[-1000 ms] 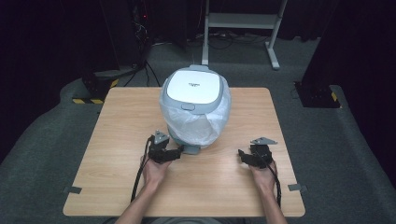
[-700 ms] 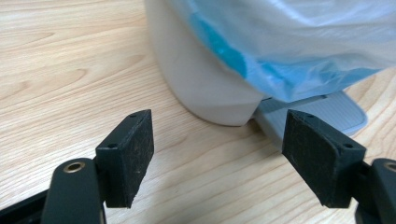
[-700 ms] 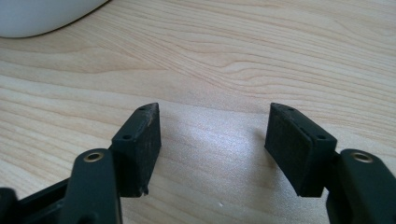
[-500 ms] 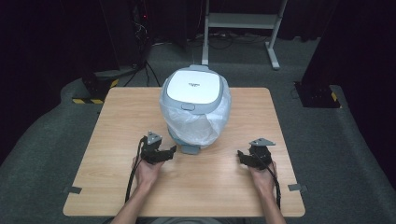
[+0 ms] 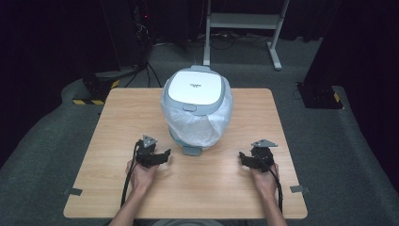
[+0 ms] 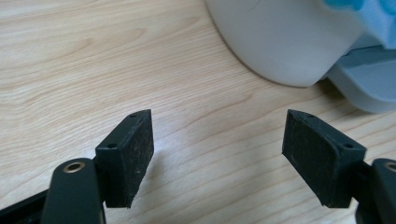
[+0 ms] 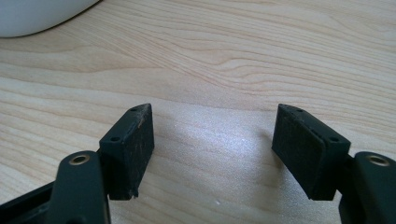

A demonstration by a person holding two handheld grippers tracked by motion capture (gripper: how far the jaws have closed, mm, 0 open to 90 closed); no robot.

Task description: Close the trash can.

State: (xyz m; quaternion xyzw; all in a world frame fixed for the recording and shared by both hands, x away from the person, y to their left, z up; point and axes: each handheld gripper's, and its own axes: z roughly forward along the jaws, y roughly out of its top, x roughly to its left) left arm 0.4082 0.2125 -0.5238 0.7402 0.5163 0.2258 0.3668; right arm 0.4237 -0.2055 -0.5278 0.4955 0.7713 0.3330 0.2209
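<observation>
Bin [image 5: 195, 89] with a white lid and grey rim stands on the middle of the wooden table [image 5: 117, 188], a little toward the far edge. A thin plastic bag [image 5: 197, 127] lines it and hangs down over its sides. Its grey foot pedal [image 5: 191, 150] juts out on the near side.

The left gripper [image 5: 164, 156] rests on the table just left of the pedal, jaws pointing toward it. In the left gripper view they stand apart with nothing between them, and the bin's white wall [image 6: 280, 37] rises close ahead. The right gripper [image 5: 243, 157] sits well to the right of the bin, apart from it. Its jaws have just been opening, and only bare wood lies between them.

This looks like the approach, with neither tool on the bin or the bag yet. The next move probably calls for the left gripper to reach the pedal or the bag's edge, while the right one closes the gap to steady the bin or take the other side of the bag.

A small dark mark sits near the middle of the lid, too small to read.
</observation>
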